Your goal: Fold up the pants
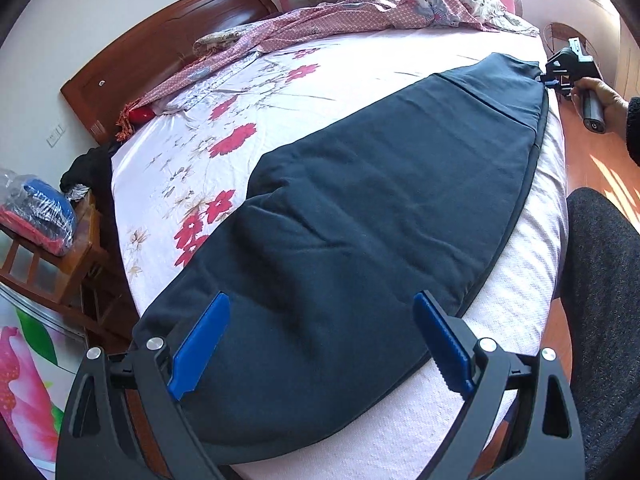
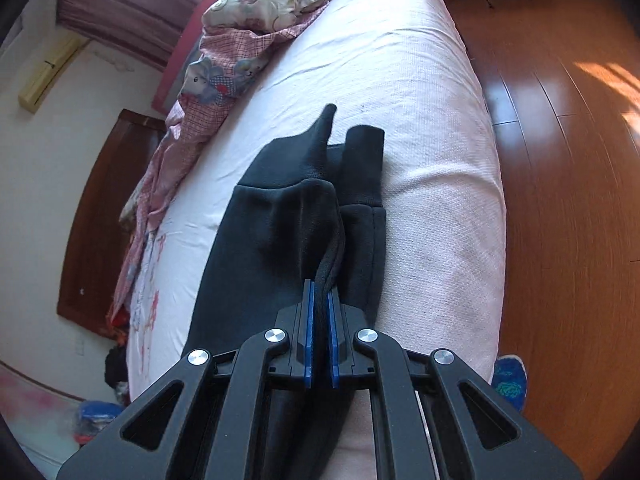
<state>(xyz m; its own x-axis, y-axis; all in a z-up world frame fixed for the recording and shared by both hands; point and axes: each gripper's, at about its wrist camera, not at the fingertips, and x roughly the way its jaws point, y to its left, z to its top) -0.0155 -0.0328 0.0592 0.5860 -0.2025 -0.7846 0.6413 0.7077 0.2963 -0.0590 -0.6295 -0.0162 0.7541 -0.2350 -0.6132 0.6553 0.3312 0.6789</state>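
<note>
- Presently the bed (image 1: 360,80) carries everything; its sheet is bare along the near long edge, which suits it as a flat folding surface.
- Rumpled quilt (image 1: 320,20) is bunched along the far edge, well apart from the work, so it does not interfere.
- Pants (image 1: 380,208), dark, lie lengthwise along the near edge of the bed, already doubled leg on leg, spread flat so the next fold can run end to end.
- My left gripper (image 1: 320,344) hovers over one end of the pants, jaws spread wide, holding nothing; judged: lining up to pinch that end.
- My right gripper (image 2: 319,316) is at the opposite end, near the bed's corner, jaws clamped on a bunched edge of cloth, which I judge keeps the length taut.
</note>
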